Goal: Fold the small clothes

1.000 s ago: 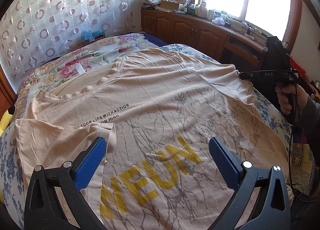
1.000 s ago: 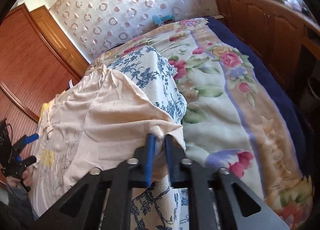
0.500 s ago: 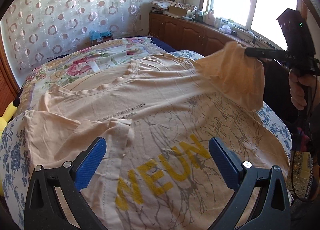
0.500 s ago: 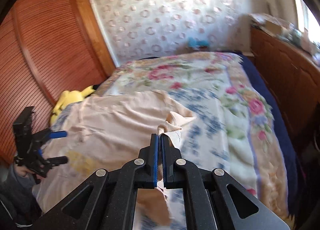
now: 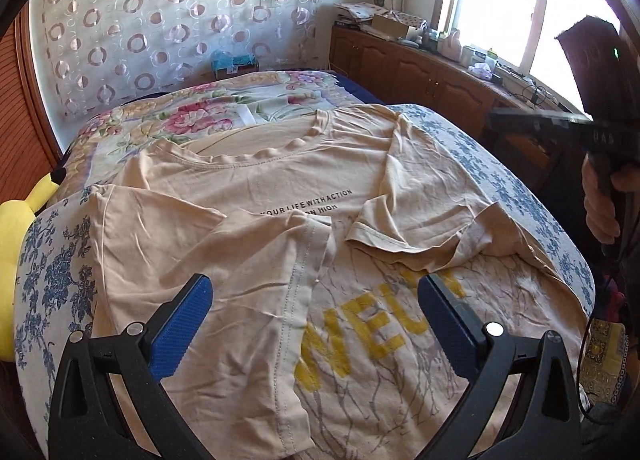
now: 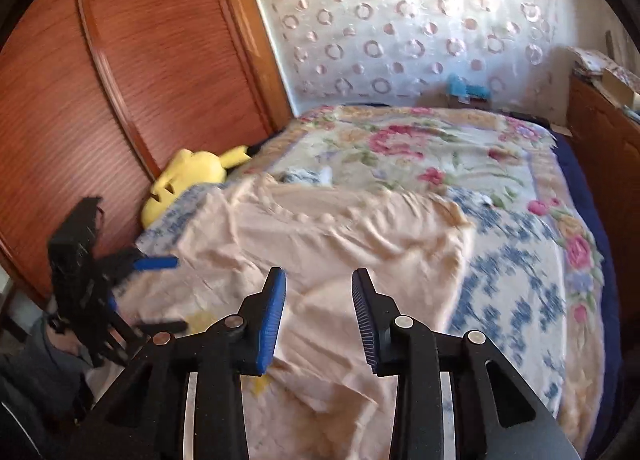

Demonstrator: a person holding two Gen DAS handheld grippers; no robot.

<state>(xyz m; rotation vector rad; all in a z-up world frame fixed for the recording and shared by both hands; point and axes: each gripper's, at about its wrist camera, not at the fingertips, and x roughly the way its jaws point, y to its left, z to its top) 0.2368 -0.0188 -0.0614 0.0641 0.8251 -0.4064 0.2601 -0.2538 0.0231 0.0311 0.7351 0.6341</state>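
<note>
T-shirt (image 5: 320, 196), peach, with yellow block letters and a line of black print, lies face up on the bed (image 5: 520, 196), filling the centre of the left wrist view. Both sleeves are folded inward over the chest: left-of-frame sleeve (image 5: 224, 260) crosses toward the middle, right-of-frame sleeve (image 5: 420, 220) lies with its hem just beside it. Neckline points to the upper part of the frame, toward a floral blanket (image 5: 192, 120).

Left tongs (image 5: 316, 312): bottom of frame, blue pads spread wide above the shirt, nothing between them, no contact with the cloth visible.

Right tongs (image 6: 319, 312): bottom centre of the right wrist view, jaws opening, gap between pads clear, shirt fabric below them and not pinched. In the left wrist view this tool appears at the right edge, gripped by a hand (image 5: 600, 200), off the shirt.

Yellow plush toy (image 6: 192, 176) sits at the bed's left edge against a wooden panel (image 6: 120, 80). Right wrist view is motion-blurred; cloth detail there is poor.
</note>
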